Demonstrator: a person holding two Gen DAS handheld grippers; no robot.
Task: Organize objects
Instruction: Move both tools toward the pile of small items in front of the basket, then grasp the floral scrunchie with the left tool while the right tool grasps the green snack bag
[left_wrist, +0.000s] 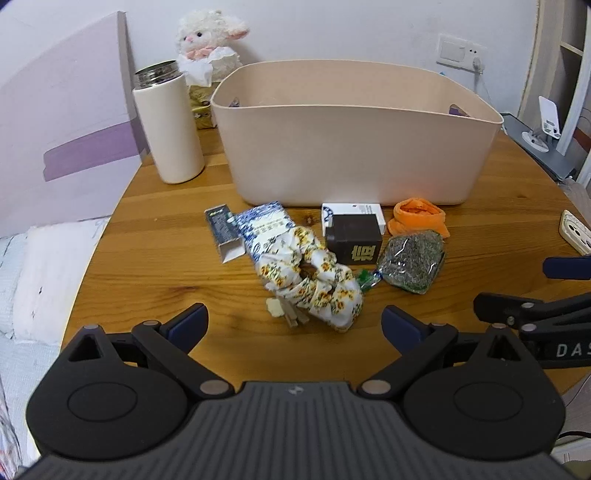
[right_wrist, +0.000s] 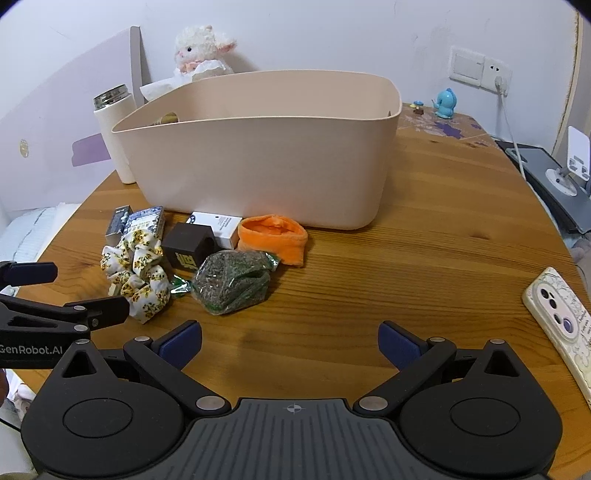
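A beige plastic bin (left_wrist: 343, 147) (right_wrist: 258, 158) stands on the round wooden table (left_wrist: 166, 258). In front of it lie a floral scrunchie (left_wrist: 317, 280) (right_wrist: 136, 273), a blue patterned packet (left_wrist: 262, 225), a small dark carton (left_wrist: 223, 232), a dark brown box (left_wrist: 354, 240) (right_wrist: 188, 247), a white box (left_wrist: 354, 210), an orange cloth (left_wrist: 417, 216) (right_wrist: 273, 234) and a bag of dried green herbs (left_wrist: 413, 260) (right_wrist: 232, 280). My left gripper (left_wrist: 295, 325) is open and empty, just short of the scrunchie. My right gripper (right_wrist: 290, 343) is open and empty, near the herb bag.
A white thermos (left_wrist: 168, 125) and a plush lamb (left_wrist: 207, 40) stand left of and behind the bin. A phone (right_wrist: 561, 314) lies at the table's right edge. A small blue figurine (right_wrist: 445, 103) sits at the back right. A bed lies to the left.
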